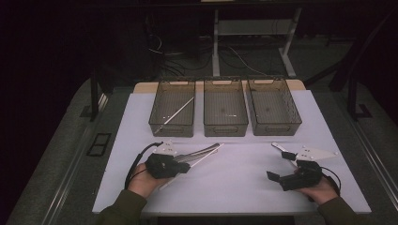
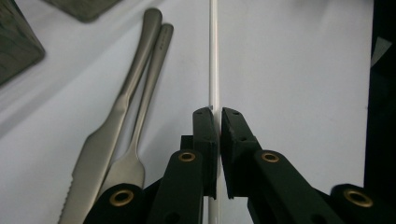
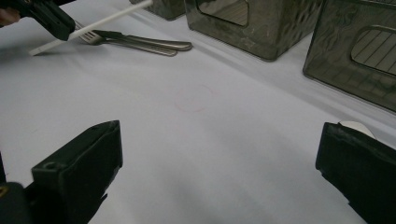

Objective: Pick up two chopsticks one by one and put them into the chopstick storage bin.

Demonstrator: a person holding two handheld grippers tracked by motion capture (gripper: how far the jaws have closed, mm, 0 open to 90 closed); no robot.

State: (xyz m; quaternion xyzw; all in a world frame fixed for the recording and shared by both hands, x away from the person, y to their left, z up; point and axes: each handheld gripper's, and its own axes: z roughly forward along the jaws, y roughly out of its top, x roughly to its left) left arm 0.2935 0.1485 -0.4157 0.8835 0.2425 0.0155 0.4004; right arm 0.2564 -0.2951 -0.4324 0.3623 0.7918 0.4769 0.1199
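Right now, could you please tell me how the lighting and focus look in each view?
High view: dim, surroundings nearly black, white table mat lit. Left gripper view: thin white stick sharp, steel knife soft near the lens. Right gripper view: black jaws blurred, smoky plastic bins clearer.

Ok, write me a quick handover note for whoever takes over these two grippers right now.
Left gripper: shut on the white stick, which lies low over the white table, near the front left.
Right gripper: open, holding nothing, over the table's front right.
Knife and fork lie side by side on the table beside the left gripper.
Three bins stand in a row at the back; the left bin already holds another white stick; the middle bin and right bin look empty.
Likely left: bin the held stick, then sort the knife and fork.
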